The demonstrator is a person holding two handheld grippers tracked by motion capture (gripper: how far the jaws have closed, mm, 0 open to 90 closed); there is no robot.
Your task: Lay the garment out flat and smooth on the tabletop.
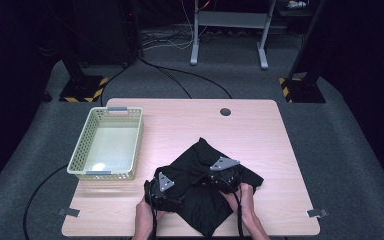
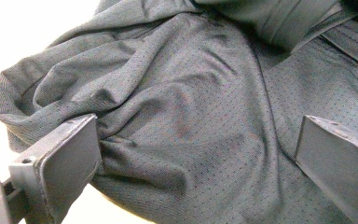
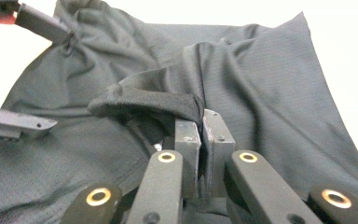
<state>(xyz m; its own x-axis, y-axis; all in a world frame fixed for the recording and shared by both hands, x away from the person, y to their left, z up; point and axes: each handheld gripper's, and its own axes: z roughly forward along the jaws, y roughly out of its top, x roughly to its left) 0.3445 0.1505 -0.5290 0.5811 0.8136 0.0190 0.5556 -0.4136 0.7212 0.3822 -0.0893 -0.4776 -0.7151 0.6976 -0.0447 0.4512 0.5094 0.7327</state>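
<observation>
Jaws of the right gripper [image 3: 200, 135] were pressed together on a raised fold of the black garment [image 3: 242, 88]; in the right gripper view the fold's hem stood up just above the two jaw tips and drooped to the left. Jaws of the left gripper [image 2: 191, 154] stood wide apart, one at each lower side of the left gripper view, with rumpled mesh cloth lying between them; the left-hand jaw touched a bunched crease, and the right-hand jaw sat over flatter cloth.

Count: two grippers, one garment, one basket.

High view: left gripper [image 1: 161, 189] sat at the garment's [image 1: 202, 200] left edge, right gripper [image 1: 225, 175] near its middle-right, both on top of the cloth. A hand [image 1: 145, 215] held the left gripper and a second hand [image 1: 247, 207] held the right; forearms came in from the bottom edge. A cable trailed from each gripper toward the person.

Garment lay crumpled on the near middle of the wooden surface [image 1: 260, 130], one corner pointing away from the person.

Pale perforated basket [image 1: 130, 145] stood on the surface's left part, well apart from the garment, nothing visible inside it.

Surface had a round hole [image 1: 225, 111] near its far edge.
</observation>
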